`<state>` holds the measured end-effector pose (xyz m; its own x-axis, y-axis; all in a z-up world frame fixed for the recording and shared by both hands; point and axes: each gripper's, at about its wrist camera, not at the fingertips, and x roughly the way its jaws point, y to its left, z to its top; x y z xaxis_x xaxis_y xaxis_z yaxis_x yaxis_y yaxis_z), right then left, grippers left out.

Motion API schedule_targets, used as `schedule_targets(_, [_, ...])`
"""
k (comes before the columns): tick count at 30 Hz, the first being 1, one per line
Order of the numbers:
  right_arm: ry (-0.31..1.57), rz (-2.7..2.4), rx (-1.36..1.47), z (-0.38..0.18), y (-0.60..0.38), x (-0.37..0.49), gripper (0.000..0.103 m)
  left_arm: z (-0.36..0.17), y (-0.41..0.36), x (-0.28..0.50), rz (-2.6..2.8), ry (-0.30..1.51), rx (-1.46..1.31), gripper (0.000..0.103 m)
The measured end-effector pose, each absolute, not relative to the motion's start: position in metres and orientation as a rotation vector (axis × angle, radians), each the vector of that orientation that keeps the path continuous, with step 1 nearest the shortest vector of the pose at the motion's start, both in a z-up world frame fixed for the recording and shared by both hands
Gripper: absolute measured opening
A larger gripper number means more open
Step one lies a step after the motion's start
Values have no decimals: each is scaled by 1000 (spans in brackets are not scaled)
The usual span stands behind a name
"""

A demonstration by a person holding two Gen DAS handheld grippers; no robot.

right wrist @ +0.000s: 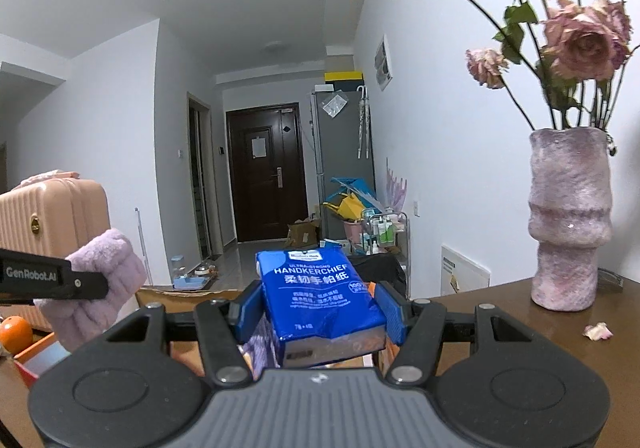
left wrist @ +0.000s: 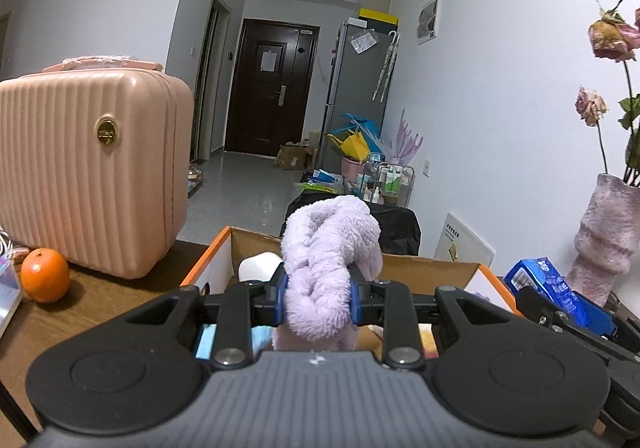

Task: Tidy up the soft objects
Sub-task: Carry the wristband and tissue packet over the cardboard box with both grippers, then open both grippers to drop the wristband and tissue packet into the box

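Observation:
My left gripper (left wrist: 318,298) is shut on a fluffy lilac plush headband (left wrist: 330,260) and holds it above an open cardboard box with orange edges (left wrist: 208,262). The box holds a white roll (left wrist: 258,266) and other soft items, mostly hidden by the gripper. My right gripper (right wrist: 322,312) is shut on a blue pack of handkerchief tissues (right wrist: 320,296), held up over the right side of the box. The pack also shows in the left wrist view (left wrist: 548,286). The headband and left gripper show at the left of the right wrist view (right wrist: 96,284).
A pink ribbed suitcase (left wrist: 88,172) and an orange (left wrist: 45,274) stand on the brown table (left wrist: 100,308) to the left. A lilac vase with dried roses (right wrist: 568,224) stands on the right, with a fallen petal (right wrist: 597,331) near it.

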<state>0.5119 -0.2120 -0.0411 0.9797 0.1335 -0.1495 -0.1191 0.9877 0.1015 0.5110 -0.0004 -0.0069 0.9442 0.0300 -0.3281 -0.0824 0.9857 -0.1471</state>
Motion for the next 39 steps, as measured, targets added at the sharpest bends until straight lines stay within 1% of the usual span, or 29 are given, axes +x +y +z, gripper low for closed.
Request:
schedule_targets(7, [163,143,84,-40,-207,534,59,-11,0,534,58,335,-146,29])
schedule_targets(21, [198,176,55,-43,-198,555,59,-21,-7,553,57,357,-115,29])
schedule_targets(25, [208,181,57,-43,-200,557,61,-22,-6,552,56,359,-113,33])
schedule_targets(27, [212,179,56,-44,-201,559,62,-21,-7,551,55,359,-111,38])
schedule_targets(28, [210,180,58,-43,-203,560,62,-21,-6,551,59,359,-114,44])
schedule_targets(29, [211,182,61,-43,-204,560,64,-22,-5,551,62,360,-119,48])
schedule_targets(30, [209,183,64,-43,-204,560,69,-21,-4,551,63,359,-125,50])
schedule_targets(31, [205,180,66,-43,-205,560,72,-21,-2,552,63,360,-131,58])
schedule_targets(32, [202,178,67,-43,-205,559,77,-20,-1,552,66,359,-136,69])
schedule_targets(33, [199,177,70,-43,-205,558,81,-20,0,551,75,354,-139,76])
schedule_targets(34, [198,176,74,-43,-206,557,84,-18,2,547,87,348,-140,86])
schedule_targets(35, [195,175,79,-43,-207,557,89,-17,2,545,103,337,-137,93])
schedule_targets(37, [190,171,89,-44,-208,556,96,-16,2,542,118,324,-131,103])
schedule_targets(38, [189,169,94,-44,-209,555,101,-15,2,540,122,319,-134,103])
schedule_targets(39, [184,166,100,-44,-210,555,103,-15,3,539,126,315,-133,103])
